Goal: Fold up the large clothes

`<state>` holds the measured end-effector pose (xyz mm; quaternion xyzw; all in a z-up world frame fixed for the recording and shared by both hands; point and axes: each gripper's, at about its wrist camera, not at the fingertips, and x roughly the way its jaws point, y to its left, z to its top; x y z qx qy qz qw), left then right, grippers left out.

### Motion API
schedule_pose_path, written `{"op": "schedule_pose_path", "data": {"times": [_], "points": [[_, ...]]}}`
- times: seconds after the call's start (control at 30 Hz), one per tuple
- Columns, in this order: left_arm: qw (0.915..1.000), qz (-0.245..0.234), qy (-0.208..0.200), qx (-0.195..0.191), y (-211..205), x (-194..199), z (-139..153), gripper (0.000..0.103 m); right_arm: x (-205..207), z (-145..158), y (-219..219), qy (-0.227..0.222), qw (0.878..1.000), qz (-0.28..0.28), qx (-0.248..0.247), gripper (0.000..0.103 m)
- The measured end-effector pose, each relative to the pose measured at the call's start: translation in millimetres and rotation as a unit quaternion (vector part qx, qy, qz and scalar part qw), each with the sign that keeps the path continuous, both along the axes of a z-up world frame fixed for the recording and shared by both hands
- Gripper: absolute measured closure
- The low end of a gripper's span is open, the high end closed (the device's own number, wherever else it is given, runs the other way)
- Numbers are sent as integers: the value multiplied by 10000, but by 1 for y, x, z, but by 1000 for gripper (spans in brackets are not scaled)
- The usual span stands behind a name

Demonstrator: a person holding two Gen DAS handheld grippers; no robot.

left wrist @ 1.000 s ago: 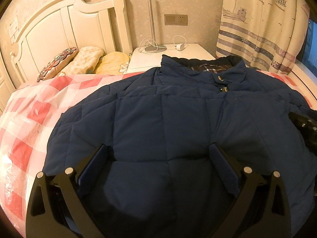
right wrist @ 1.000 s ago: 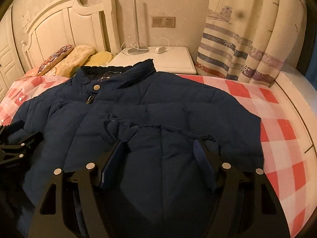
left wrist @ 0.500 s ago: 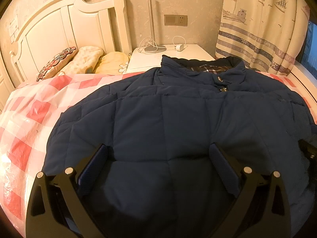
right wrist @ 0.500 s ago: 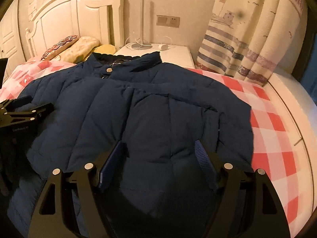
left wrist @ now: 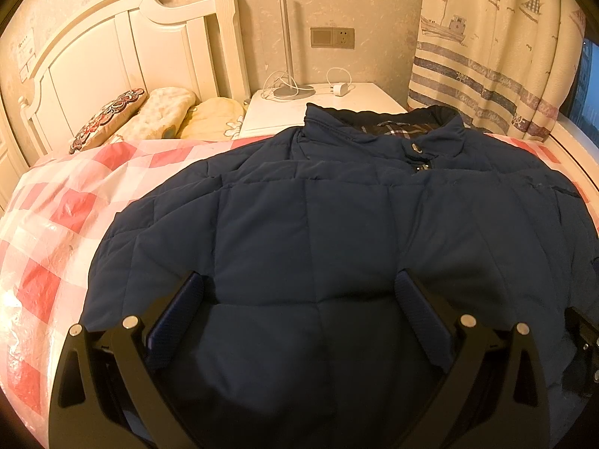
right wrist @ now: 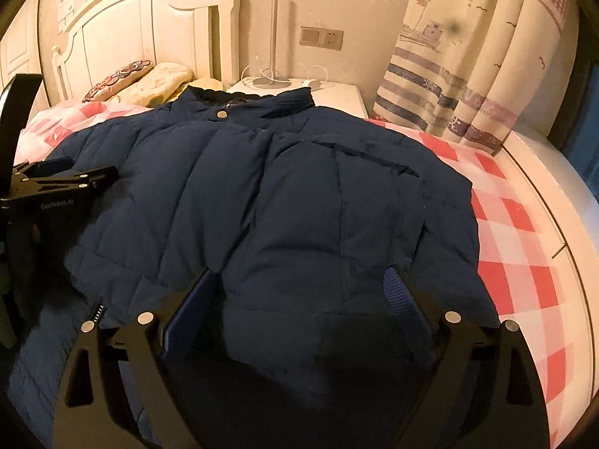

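Navy quilted jacket (left wrist: pixel 337 232) lies spread front-up on the red-and-white checked bedsheet (left wrist: pixel 56 224), collar toward the white nightstand (left wrist: pixel 318 108) and headboard (left wrist: pixel 112 48). Left gripper (left wrist: pixel 299 299) hovers over the lower jacket with fingers spread wide, holding nothing. Right gripper (right wrist: pixel 303 292) is likewise spread over the jacket's right side, a puffed section of fabric between its blue pads (right wrist: pixel 191 307), not pinched.

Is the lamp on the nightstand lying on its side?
No, the lamp stands upright on its round base on the white nightstand, behind the jacket collar.
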<state>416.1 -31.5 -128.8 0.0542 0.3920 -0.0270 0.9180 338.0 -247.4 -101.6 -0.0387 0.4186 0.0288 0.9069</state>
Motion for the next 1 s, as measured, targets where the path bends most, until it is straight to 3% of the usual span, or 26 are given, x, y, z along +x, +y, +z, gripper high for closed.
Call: {"op": "schedule_pose_path", "data": {"times": [0.2, 0.27, 0.43, 0.53, 0.63, 0.7, 0.8, 0.9, 0.97, 1.0], "points": [[10000, -55, 72, -23, 6, -18, 8, 2, 2, -1, -3, 59, 9998, 90, 177, 12], [9996, -172, 93, -212, 9, -44, 18, 2, 1, 1, -11, 93, 9982, 242, 540, 8], [9994, -331, 92, -54, 13, -114, 23, 2, -38, 32, -19, -271, 9946, 75, 1000, 10], [9976, -281, 636, -22, 15, -130, -5, 2, -60, 38, 7, -254, 9963, 474, 678, 9], [9976, -291, 628, -71, 17, -135, -8, 2, -61, 5, 39, 444, 9950, 896, 66, 10], [9970, -264, 714, -130, 20, -134, -8, 2, -62, -6, 46, 546, 9948, 851, -116, 9], [9981, -92, 606, -24, 30, -147, 0, 2, -68, 2, 39, 638, 9947, 803, -54, 9], [9992, 70, 381, 104, 51, -163, 6, 2, -86, 15, 17, 364, 9975, 594, -65, 9], [9983, 238, 513, 167, 66, -162, -3, 2, -92, 9, -7, 405, 9988, 281, -80, 8], [9971, 277, 704, -52, 76, -159, -9, 2, -91, 0, -18, 541, 9984, 166, -56, 8]]}}
